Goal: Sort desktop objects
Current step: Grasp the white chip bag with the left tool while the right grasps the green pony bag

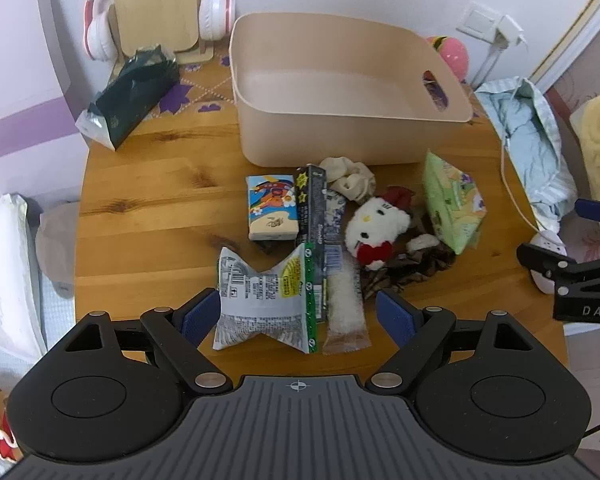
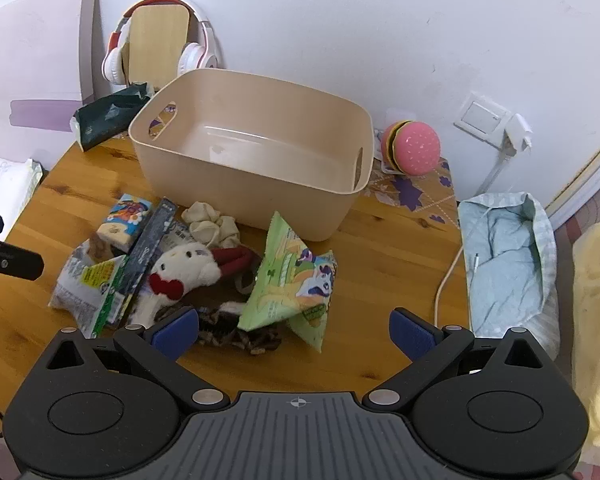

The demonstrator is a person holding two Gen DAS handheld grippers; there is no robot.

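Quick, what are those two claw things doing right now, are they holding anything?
Left gripper: open, holding nothing, above the grey snack packet.
Right gripper: open, holding nothing, above the green packet.

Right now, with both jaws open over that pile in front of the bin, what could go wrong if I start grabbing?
1. The white snack packet overlaps the long dark box and the clear wrapped bar; the left gripper may drag all three.
2. The green packet leans on the cat plush and brown scrunchie, so the right gripper could pinch extra items.
3. The bin sits close behind; a sweep could shove it.
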